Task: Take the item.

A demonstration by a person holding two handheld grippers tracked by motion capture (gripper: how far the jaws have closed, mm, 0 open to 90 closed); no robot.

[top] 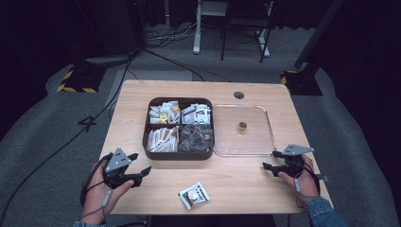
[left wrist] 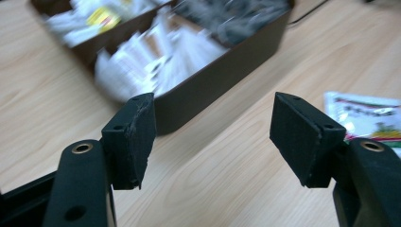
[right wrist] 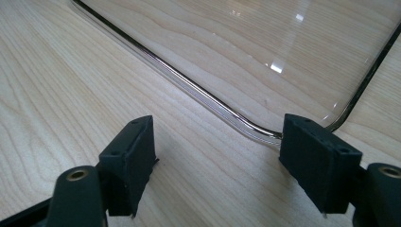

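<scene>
My left hand-held gripper (top: 141,164) hovers spread and empty just beside the dark brown compartment box of sachets (top: 178,155). The small white printed packet (top: 194,195) lies near the pale wooden tabletop (top: 236,184) front edge. My right hand-held gripper (top: 269,160) rests spread at the clear glass tray (top: 273,137) corner.

- Left gripper (top: 141,164): black body, grey three-cornered plate on top, grey cable trailing along the forearm.
- Right gripper (top: 269,160): same black build, same grey plate.
- Jaw pads (left wrist: 302,135): black foam blocks, brass-ringed screw holes behind.
- Denim sleeve (top: 322,211), blue.
</scene>
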